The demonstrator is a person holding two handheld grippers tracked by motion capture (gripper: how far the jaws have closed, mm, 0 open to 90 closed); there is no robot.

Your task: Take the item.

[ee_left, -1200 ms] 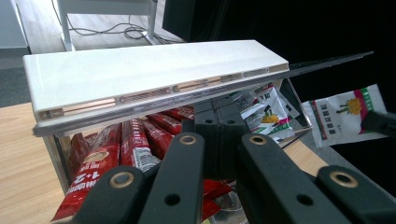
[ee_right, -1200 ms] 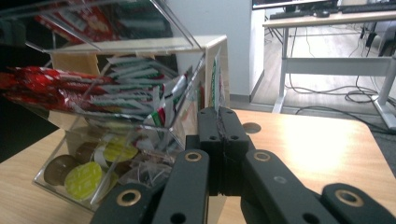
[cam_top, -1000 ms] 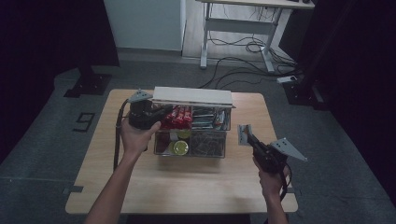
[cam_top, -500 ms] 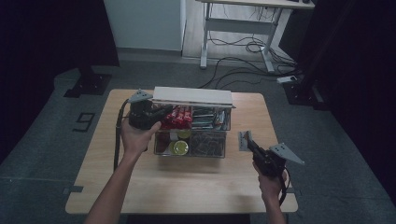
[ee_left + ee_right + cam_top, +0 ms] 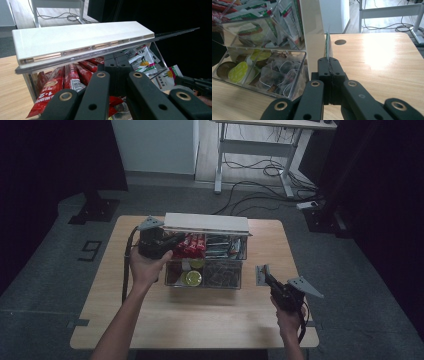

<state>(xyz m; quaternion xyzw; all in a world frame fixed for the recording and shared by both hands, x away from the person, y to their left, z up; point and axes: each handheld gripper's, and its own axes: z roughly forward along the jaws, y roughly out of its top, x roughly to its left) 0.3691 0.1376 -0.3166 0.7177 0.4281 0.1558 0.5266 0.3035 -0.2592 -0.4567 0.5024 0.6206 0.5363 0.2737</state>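
In the high view, the clear organizer box [image 5: 205,262] stands near the far edge of the bench [image 5: 150,320]; the left gripper [image 5: 167,245] is at its left end. The right gripper [image 5: 263,276], right of the box, has its fingers clenched on a small sachet [image 5: 260,274].

In the left gripper view, the fingers [image 5: 117,68] are clenched under the raised white lid [image 5: 75,41], above red packets [image 5: 65,80].

In the right gripper view, the sachet [image 5: 327,46] stands upright, edge-on, between the fingers.

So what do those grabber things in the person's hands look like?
Both are black, with two flat jaws dotted with brass-ringed rivets. The left gripper and the right gripper each carry a grey three-cornered plate and trail a dark cable. The forearms are bare, with no sleeves.
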